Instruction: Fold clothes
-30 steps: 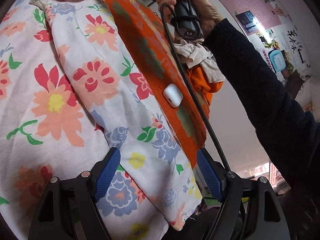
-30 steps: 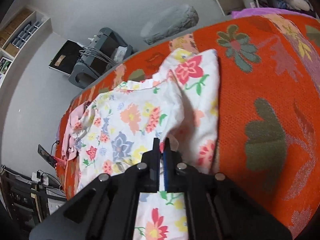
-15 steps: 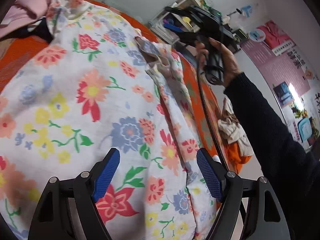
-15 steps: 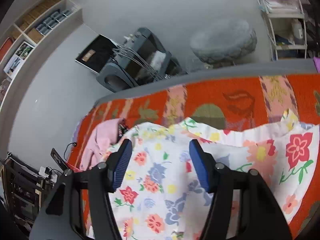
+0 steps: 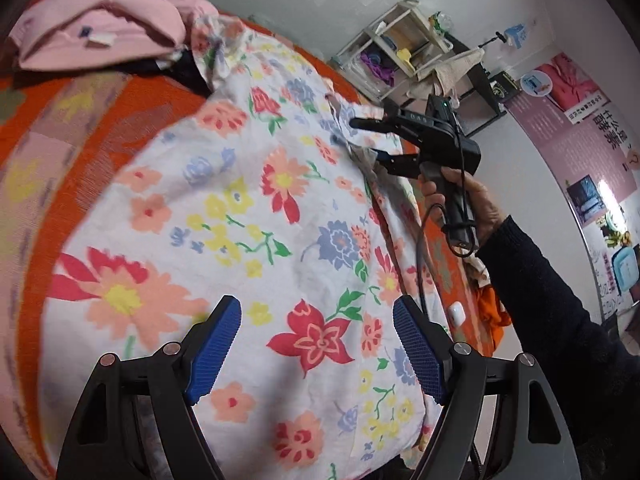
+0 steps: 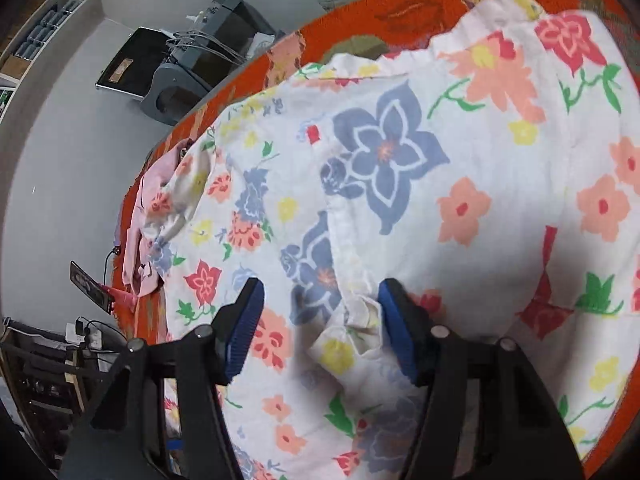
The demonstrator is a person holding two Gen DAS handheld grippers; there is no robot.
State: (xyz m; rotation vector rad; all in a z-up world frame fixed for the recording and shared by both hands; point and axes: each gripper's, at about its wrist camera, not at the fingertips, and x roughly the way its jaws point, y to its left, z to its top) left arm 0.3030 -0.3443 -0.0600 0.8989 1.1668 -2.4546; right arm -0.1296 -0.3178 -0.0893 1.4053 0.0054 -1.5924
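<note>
Apparently early stage: floral garment [image 5: 280, 216] spread on orange blanket [image 5: 120, 120], one side fold laid over beneath right gripper [image 6: 320, 320], jaws spread, nothing pinched. Left gripper [image 5: 316, 344] held wide above near hem, empty. Further folds judged outstanding; pink garment [image 5: 108, 20] untouched beyond.

Illumination is even, diffuse indoor light with no glare. Both fisheye views curve strongly toward dark, vignetted corners. The floral garment [image 6: 400, 184] shows motion blur at its upper edge in the right wrist view. A soft shadow falls beneath the right gripper [image 6: 320, 324].
</note>
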